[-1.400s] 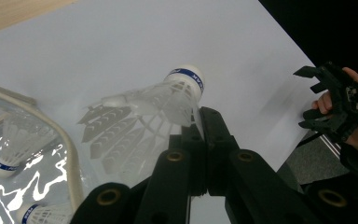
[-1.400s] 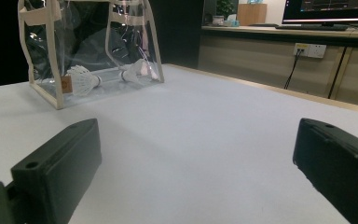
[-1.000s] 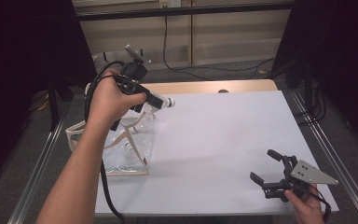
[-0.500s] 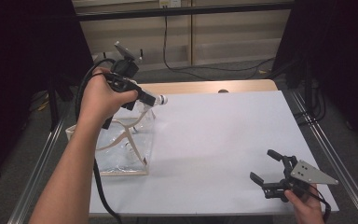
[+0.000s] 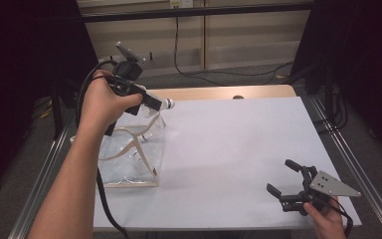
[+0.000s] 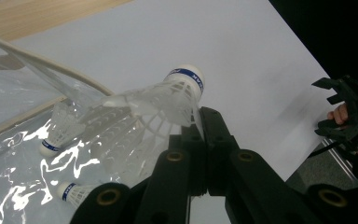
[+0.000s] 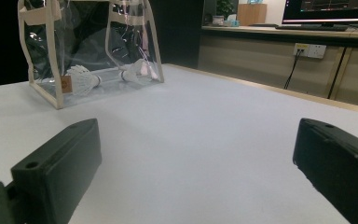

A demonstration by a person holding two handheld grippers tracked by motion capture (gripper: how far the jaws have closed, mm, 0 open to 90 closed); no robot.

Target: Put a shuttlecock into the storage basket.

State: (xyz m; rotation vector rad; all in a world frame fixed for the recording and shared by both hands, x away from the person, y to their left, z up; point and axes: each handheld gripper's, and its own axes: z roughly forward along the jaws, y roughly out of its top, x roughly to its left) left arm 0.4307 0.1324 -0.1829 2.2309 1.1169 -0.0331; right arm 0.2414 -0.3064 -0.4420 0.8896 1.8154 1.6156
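We see a white shuttlecock [image 6: 168,100] pinched tight in the left gripper [image 6: 200,135], up in the air just above the clear bag [image 5: 129,154]. Two more shuttlecocks [image 6: 58,135] lie inside the bag. The right gripper [image 5: 286,181] sits far from the bag, low over the white table [image 5: 238,144], its jaws wide and holding nothing

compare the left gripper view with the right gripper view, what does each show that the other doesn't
Left gripper view alone: the left gripper shut on a shuttlecock by its skirt, cork tip outward, and the person's right hand farther off.

Right gripper view alone: the right gripper, jaws wide apart above the bare table, a wall socket, a monitor.

Both: the clear bag with two shuttlecocks inside.
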